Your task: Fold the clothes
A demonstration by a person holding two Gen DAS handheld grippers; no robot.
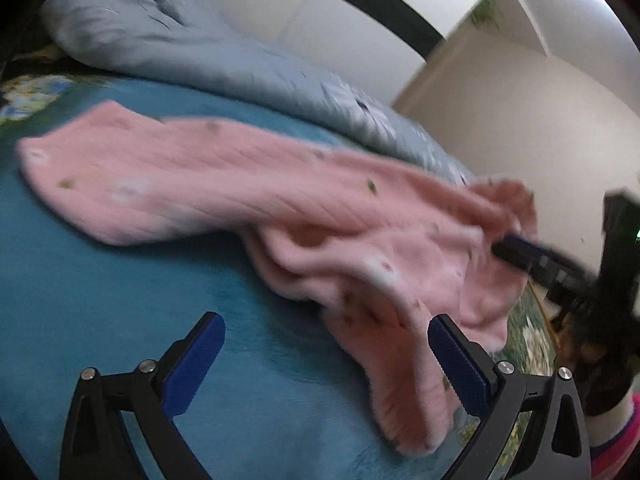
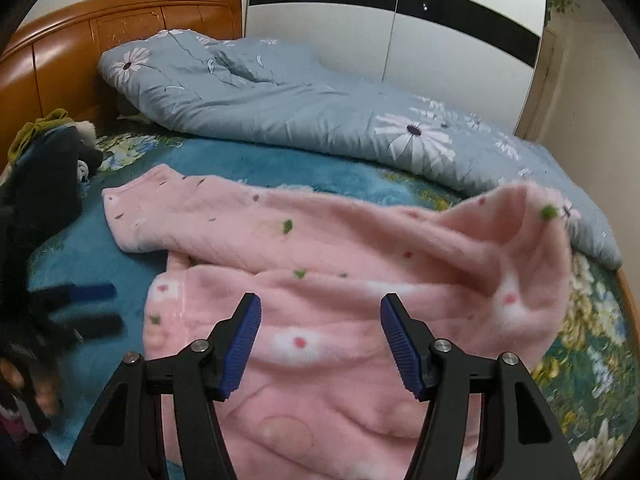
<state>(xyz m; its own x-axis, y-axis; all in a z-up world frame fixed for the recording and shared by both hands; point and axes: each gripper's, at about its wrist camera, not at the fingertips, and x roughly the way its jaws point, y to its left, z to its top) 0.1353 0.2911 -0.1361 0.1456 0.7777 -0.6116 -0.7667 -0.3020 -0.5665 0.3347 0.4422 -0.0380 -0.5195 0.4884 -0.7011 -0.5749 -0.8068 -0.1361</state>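
Observation:
A pink fleece garment [image 1: 224,184] with small flowers lies spread across the teal bed cover [image 1: 80,300]. One sleeve reaches left and a bunched part lies at the right. My left gripper [image 1: 325,320] is open wide just above the garment's near hem, with nothing pressed between its pads. In the right wrist view the same garment [image 2: 320,248] fills the middle, and its right edge stands up in a loose fold. My right gripper [image 2: 320,300] hovers open over it, its pads clear of the cloth. Each view shows the other gripper as a blur: the right gripper [image 1: 520,252] and the left gripper [image 2: 84,308].
A blue-grey duvet [image 2: 280,100] with daisies lies along the far side of the bed. A wooden headboard [image 2: 80,40] and a pile of dark clothes [image 2: 48,168] are at the left. A white wardrobe [image 2: 440,40] stands behind. The bed's edge [image 2: 624,292] is at the right.

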